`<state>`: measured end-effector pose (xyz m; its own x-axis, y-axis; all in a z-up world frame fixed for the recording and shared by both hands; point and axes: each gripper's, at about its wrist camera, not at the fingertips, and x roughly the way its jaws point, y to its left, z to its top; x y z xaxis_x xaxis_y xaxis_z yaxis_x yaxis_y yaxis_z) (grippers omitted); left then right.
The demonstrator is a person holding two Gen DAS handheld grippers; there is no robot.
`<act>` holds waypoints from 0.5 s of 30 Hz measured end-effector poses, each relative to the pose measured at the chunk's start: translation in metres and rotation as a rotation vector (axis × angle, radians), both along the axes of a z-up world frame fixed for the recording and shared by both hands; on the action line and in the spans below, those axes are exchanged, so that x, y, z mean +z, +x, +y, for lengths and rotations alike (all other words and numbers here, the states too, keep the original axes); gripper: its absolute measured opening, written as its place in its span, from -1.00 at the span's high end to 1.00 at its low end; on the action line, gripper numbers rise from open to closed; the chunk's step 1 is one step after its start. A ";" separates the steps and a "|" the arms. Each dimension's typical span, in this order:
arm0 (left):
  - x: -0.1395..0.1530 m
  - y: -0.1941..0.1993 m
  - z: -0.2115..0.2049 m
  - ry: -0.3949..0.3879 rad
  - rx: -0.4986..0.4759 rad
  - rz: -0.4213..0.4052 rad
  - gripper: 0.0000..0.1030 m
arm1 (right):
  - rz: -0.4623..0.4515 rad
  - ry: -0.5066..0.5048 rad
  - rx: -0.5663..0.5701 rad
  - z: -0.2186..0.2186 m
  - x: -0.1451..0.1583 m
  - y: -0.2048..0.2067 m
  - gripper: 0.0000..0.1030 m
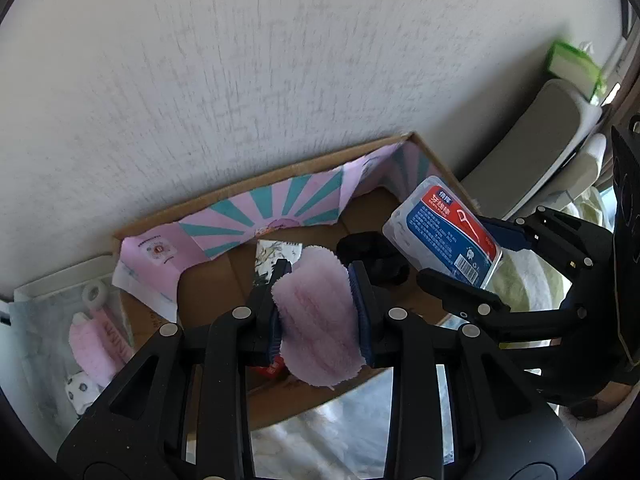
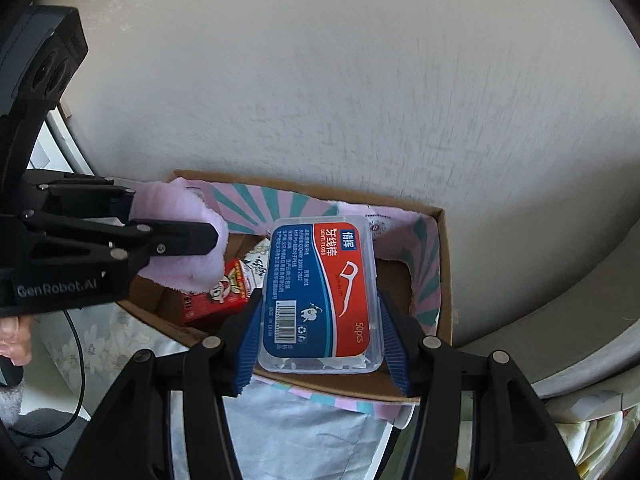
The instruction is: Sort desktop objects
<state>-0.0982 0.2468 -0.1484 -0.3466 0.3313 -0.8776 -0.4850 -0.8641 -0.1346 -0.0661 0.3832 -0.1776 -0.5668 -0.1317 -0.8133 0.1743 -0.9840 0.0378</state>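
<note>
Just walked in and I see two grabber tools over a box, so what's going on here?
A person is sorting small things into a cardboard box by the wall, with a handheld tool in each hand. The left tool is clamped on a pink fluffy cloth, and the right tool grips a clear dental floss box. Both are held over the open box, which already holds a red carton. Neither item has been released yet.

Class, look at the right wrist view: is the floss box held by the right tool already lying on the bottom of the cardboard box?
No: the floss box is clamped between the right tool's blue pads above the cardboard box.
</note>
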 end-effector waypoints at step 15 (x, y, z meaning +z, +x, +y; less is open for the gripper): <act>-0.038 -0.026 0.001 -0.023 0.021 -0.084 0.22 | -0.095 -0.014 0.018 -0.009 -0.039 -0.031 0.03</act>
<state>-0.1239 0.2482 -0.1861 -0.2782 0.3045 -0.9110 -0.4547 -0.8772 -0.1543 -0.0974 0.3747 -0.2166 -0.4848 -0.1529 -0.8611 0.1868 -0.9800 0.0689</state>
